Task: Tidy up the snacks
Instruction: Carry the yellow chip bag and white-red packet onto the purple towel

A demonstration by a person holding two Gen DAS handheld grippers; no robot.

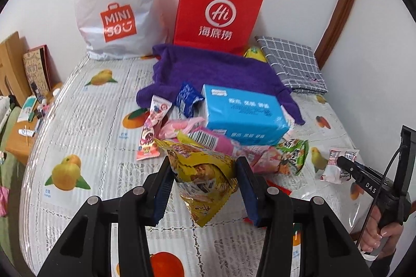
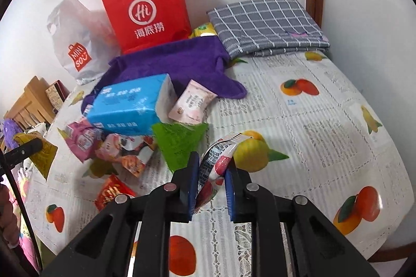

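Note:
My left gripper (image 1: pixel 204 167) is shut on a yellow snack bag (image 1: pixel 202 178) and holds it above the table's near side. My right gripper (image 2: pixel 212 165) is shut on a small white and red snack packet (image 2: pixel 217 162), also seen in the left wrist view (image 1: pixel 335 165). A pile of snacks lies mid-table: a blue box (image 1: pixel 244 113), pink packets (image 1: pixel 182 126), a green packet (image 2: pixel 179 141), a red packet (image 2: pixel 111 192). A red paper bag (image 1: pixel 218 11) and a white plastic bag (image 1: pixel 117 9) stand at the back wall.
A purple towel (image 1: pixel 215 71) lies under the blue box. A folded grey checked cloth (image 2: pixel 265 24) sits at the back right. The table has a fruit-print cover (image 2: pixel 325 108). A wooden shelf with small items (image 1: pixel 18 84) stands left of the table.

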